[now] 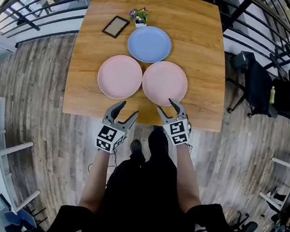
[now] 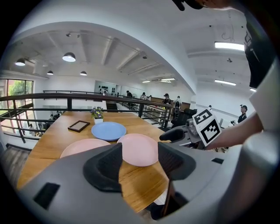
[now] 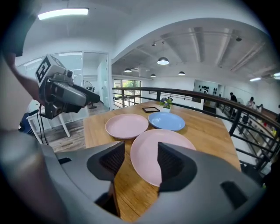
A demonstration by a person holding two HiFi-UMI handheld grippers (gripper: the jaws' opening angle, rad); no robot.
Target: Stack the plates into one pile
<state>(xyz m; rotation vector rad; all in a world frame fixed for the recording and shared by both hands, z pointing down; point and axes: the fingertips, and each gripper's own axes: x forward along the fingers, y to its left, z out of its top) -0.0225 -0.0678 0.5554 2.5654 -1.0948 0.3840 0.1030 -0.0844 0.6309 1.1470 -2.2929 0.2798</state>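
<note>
We held the left gripper and right gripper at the desk's six o'clock edge, fingers apart and empty, likely to lift the right pink plate first.

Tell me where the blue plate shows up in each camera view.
Head view: blue plate, upper centre.
Left gripper view: the plate is left of centre, just below mid-height.
Right gripper view: the plate is slightly right of centre, mid-height.
Shared landmark: the flower pot right behind it.
</note>
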